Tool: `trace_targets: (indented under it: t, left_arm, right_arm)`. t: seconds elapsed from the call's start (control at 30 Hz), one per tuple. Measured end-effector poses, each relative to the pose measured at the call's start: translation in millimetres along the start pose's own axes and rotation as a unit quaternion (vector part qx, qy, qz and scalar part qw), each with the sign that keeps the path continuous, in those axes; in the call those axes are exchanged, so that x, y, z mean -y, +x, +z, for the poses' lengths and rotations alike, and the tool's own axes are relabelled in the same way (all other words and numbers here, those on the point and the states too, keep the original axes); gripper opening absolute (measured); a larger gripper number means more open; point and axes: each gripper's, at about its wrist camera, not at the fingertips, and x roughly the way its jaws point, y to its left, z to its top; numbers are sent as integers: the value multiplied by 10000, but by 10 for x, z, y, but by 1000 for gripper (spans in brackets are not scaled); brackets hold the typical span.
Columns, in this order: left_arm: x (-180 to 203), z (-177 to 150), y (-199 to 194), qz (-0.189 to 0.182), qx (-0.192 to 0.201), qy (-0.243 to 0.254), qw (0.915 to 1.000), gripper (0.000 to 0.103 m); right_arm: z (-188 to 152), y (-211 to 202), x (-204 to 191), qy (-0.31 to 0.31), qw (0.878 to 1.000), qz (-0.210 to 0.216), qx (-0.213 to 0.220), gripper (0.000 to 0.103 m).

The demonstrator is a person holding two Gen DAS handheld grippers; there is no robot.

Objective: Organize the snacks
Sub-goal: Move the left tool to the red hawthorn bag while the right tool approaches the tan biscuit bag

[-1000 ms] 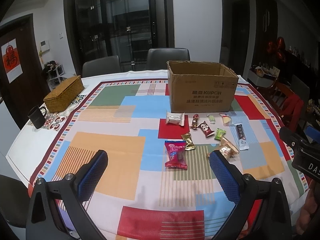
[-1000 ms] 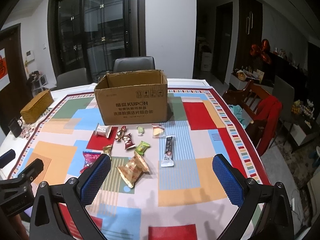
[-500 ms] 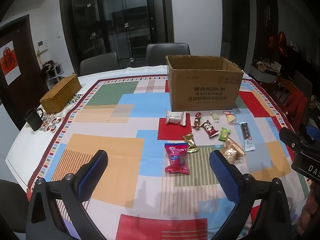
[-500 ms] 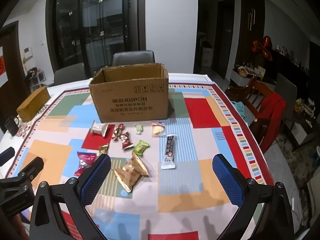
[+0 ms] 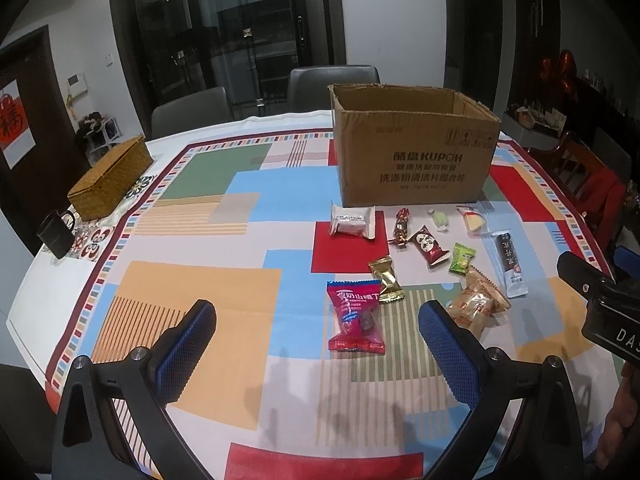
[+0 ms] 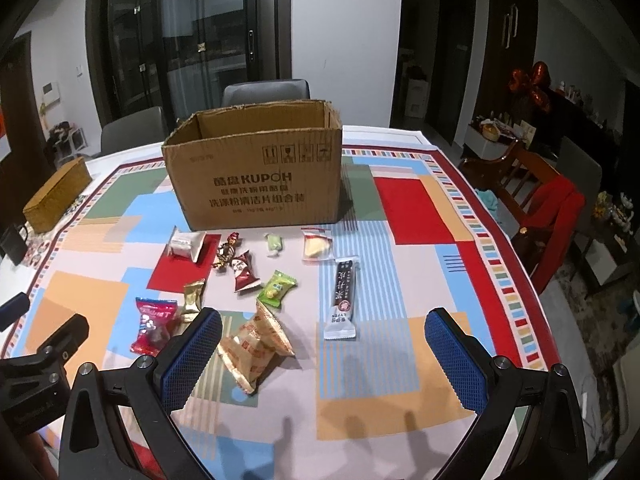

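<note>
Left gripper [image 5: 318,326] held wide open, empty, above the table [image 5: 200,280]; red snack packet [image 5: 356,322] seen between its jaws. Right gripper [image 6: 323,334] likewise spread, empty; tan packets [image 6: 254,344] by its left finger, dark bar [image 6: 344,298] between. Cardboard box [image 6: 256,176] behind the snacks.

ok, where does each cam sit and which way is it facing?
Left wrist: on the left gripper, facing forward over the table at the cardboard box; its open blue fingers show, right gripper at right edge.
Right wrist: on the right gripper, more to the right, facing the same box; open fingers show, left gripper at left edge.
Shared: box, red snack pack, tablecloth.
</note>
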Motion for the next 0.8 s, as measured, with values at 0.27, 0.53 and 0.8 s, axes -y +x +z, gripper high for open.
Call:
trace_targets:
  t: [0.27,0.53,0.8]
  left_arm:
    - [53,-37,285,51,-137,1,9999,103]
    - [102,-155,493,-36,-344,117,9993,99]
    - [117,-190,658,-97,-387,239,9989,99]
  right_arm:
    - [-12,225,-40,-62,9999,31,-130,103]
    - [-84,392,-154,-325,9987,181,-337,103]
    - [-165,589,-238,-570,9962,257,-600,102]
